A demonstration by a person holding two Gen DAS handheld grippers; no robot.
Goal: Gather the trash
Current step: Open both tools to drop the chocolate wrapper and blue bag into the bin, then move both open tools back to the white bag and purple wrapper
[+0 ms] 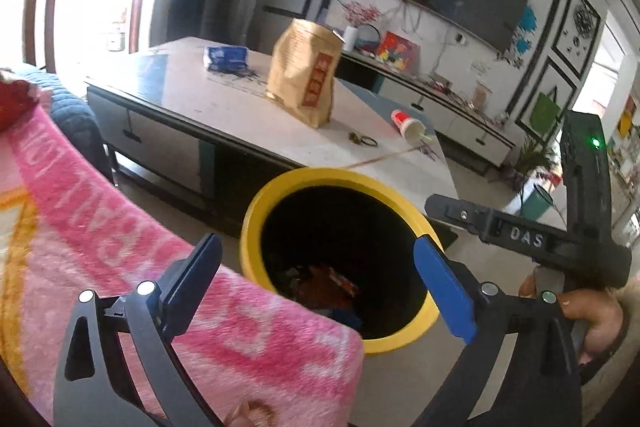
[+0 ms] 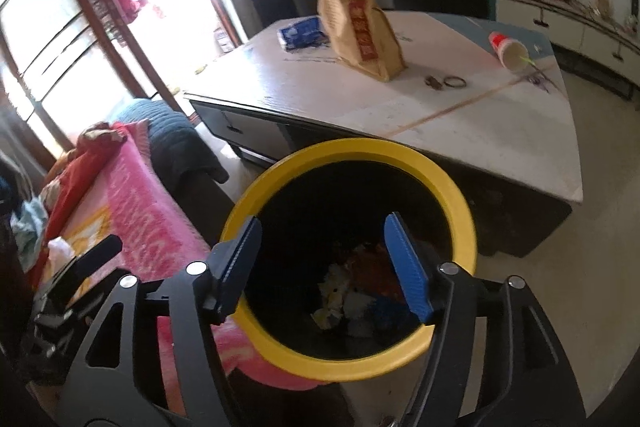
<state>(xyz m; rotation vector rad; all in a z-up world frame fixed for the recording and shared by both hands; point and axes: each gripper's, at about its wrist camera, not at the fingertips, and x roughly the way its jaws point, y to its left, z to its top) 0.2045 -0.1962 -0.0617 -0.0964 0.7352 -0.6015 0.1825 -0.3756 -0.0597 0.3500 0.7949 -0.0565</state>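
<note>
A yellow-rimmed bin (image 1: 256,227) (image 2: 460,203) with a black inside stands on the floor between the sofa and the coffee table. Crumpled paper and wrappers (image 2: 352,291) (image 1: 324,283) lie at its bottom. My left gripper (image 1: 316,243) hangs open over the bin's mouth, with nothing between its fingers. My right gripper (image 2: 324,221) is also open above the bin and holds nothing. On the coffee table (image 2: 460,115) (image 1: 224,107) a red-and-white paper cup (image 1: 408,125) (image 2: 508,49) lies on its side, a brown paper bag (image 1: 304,75) (image 2: 360,27) stands upright, and a blue packet (image 1: 226,57) (image 2: 302,31) lies flat.
A pink blanket (image 1: 120,247) (image 2: 140,203) covers the sofa edge left of the bin and touches its rim. A small ring (image 2: 455,81) lies on the table near the bag. A long TV cabinet (image 1: 448,107) runs along the far wall. Bare floor (image 2: 580,267) lies right of the bin.
</note>
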